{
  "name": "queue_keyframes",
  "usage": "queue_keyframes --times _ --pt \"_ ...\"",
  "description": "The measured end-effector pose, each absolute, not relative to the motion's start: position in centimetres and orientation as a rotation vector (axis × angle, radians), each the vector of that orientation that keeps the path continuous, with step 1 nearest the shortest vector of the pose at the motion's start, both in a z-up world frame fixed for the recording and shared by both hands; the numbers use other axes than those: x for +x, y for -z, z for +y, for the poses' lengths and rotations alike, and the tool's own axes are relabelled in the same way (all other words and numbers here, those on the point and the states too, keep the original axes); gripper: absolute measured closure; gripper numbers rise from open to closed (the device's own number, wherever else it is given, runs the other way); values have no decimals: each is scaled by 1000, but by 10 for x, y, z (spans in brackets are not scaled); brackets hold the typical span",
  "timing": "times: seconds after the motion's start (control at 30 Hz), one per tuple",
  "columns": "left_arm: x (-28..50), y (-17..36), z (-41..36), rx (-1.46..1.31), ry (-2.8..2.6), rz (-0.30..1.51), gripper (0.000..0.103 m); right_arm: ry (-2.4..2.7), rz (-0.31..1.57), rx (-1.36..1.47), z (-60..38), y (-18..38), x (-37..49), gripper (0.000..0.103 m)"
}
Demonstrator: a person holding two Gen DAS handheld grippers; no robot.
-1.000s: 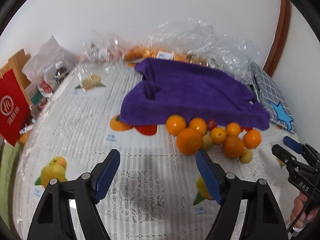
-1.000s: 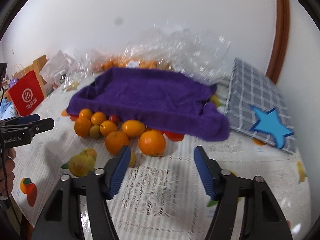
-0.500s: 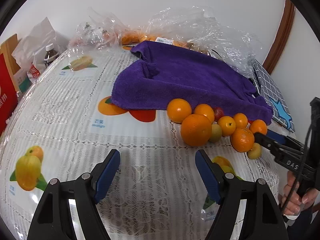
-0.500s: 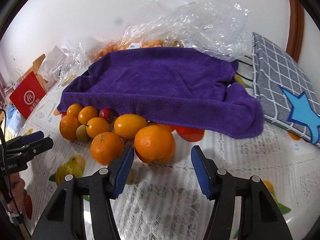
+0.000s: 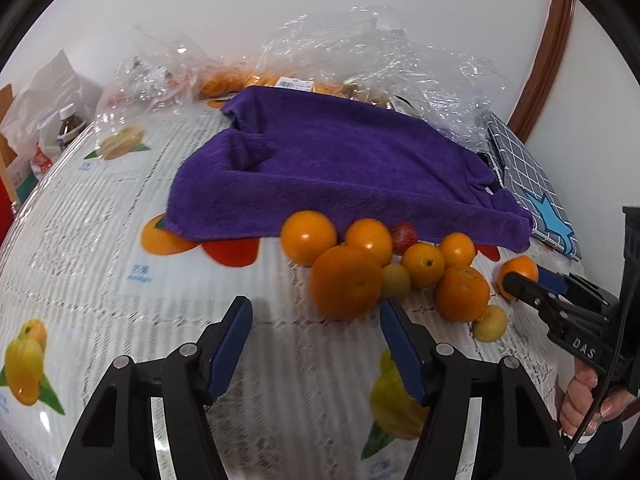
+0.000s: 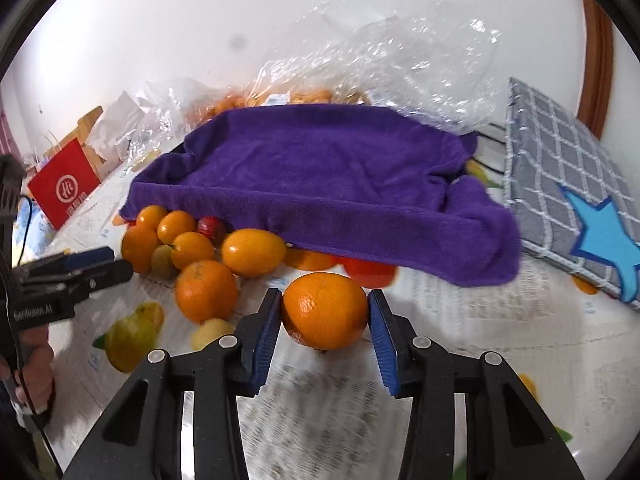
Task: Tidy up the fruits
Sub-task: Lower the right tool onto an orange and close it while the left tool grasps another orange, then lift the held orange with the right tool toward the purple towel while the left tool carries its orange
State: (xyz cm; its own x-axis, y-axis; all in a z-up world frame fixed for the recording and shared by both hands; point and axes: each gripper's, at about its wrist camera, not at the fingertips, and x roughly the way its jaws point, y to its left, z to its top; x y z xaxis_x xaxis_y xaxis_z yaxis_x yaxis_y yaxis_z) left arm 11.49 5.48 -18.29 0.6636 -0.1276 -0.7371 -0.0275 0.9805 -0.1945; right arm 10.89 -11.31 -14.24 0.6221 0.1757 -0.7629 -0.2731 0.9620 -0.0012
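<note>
Orange (image 6: 325,311) between the blue pads of the right gripper (image 6: 323,332), on the tablecloth (image 6: 500,344).
Both pads sit against its sides, just before the purple towel (image 6: 320,172). The left gripper (image 5: 316,354) hangs spread wide and empty, near the fruit pile (image 5: 384,268).

"DAS" on right gripper (image 5: 532,286) body.

Probably a home dining spot: fruit-print lace tablecloth (image 5: 100,216), crumpled plastic bags (image 6: 400,52), red shopping bag (image 6: 64,188).
</note>
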Motion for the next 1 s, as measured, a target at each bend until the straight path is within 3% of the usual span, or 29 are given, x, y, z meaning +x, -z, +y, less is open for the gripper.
queue_keyframes --times 0.17,0.33,1.0 --pt "121 182 53 -248 69 819 44 -275 854 -66 -128 139 105 60" --pt "125 185 56 -305 112 816 65 -277 850 -21 -135 138 104 60" --pt "112 192 80 -435 50 786 65 -312 865 9 -138 139 107 59"
